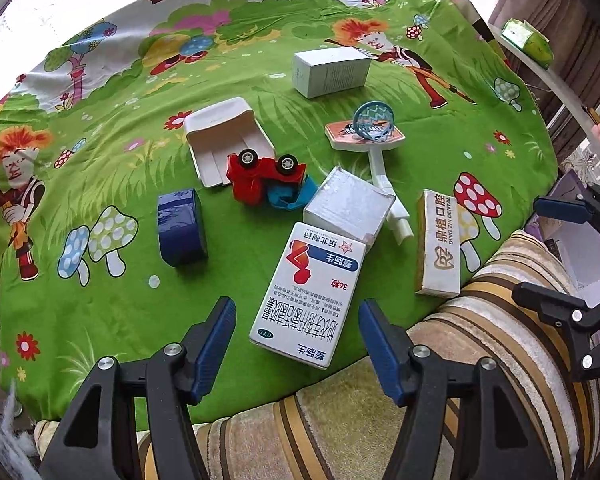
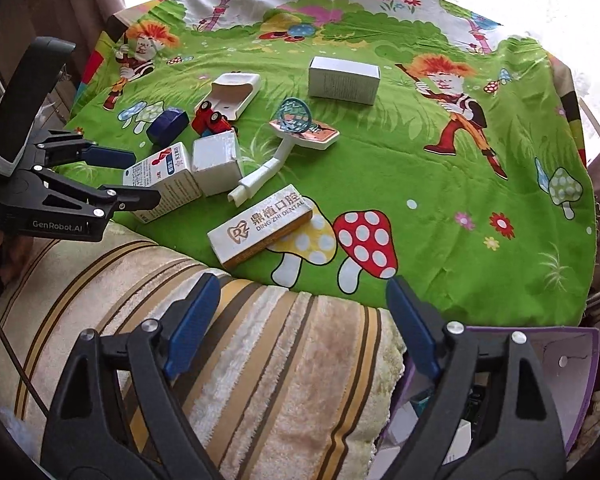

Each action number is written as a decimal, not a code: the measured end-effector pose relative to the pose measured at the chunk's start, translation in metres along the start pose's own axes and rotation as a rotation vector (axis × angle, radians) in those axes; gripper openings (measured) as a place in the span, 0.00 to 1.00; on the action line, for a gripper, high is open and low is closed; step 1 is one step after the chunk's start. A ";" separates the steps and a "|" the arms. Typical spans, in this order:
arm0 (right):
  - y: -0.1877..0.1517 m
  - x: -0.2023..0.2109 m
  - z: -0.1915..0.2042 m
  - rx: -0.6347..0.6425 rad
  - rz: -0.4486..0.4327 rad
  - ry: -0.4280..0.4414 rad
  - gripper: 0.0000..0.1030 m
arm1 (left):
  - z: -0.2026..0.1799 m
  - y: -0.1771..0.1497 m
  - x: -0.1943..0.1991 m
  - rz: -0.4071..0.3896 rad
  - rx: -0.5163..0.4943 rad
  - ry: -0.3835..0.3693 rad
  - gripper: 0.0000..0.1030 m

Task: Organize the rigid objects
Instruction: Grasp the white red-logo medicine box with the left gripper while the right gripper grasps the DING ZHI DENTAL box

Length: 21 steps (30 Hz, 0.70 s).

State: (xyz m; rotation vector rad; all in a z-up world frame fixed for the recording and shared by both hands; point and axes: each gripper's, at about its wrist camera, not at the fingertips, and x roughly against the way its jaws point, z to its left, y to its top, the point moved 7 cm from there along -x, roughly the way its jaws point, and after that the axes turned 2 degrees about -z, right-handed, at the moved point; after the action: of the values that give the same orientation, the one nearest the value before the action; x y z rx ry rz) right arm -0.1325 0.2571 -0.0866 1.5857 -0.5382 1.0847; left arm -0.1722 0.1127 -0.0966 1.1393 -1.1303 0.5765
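Rigid objects lie on a green cartoon cloth (image 1: 100, 312). A white medicine box (image 1: 308, 296) with red and blue print lies nearest my open, empty left gripper (image 1: 296, 344), just beyond its fingertips. Behind it sit a white cube box (image 1: 348, 208), an overturned red toy truck (image 1: 264, 176), a dark blue box (image 1: 180, 228), an open white case (image 1: 224, 140), a toy basketball hoop (image 1: 368, 132) and a white carton (image 1: 330, 70). A dental box (image 2: 260, 226) lies ahead of my open, empty right gripper (image 2: 304, 324), which hovers over a striped cushion (image 2: 260, 360).
A purple-edged bin (image 2: 556, 360) holding small boxes stands under my right gripper's right side. The left gripper (image 2: 136, 178) shows at the left of the right wrist view. A white rail and a green packet (image 1: 528, 40) are at the far right.
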 end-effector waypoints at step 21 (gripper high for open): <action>0.024 -0.067 0.032 0.375 0.177 0.132 0.93 | -0.002 0.002 -0.013 0.011 -0.024 -0.035 0.53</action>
State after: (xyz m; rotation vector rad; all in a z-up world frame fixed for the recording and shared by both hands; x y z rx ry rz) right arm -0.1719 0.2072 -0.1315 1.7953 -0.4074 1.4792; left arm -0.1782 0.1180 -0.1079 1.1275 -1.1713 0.5517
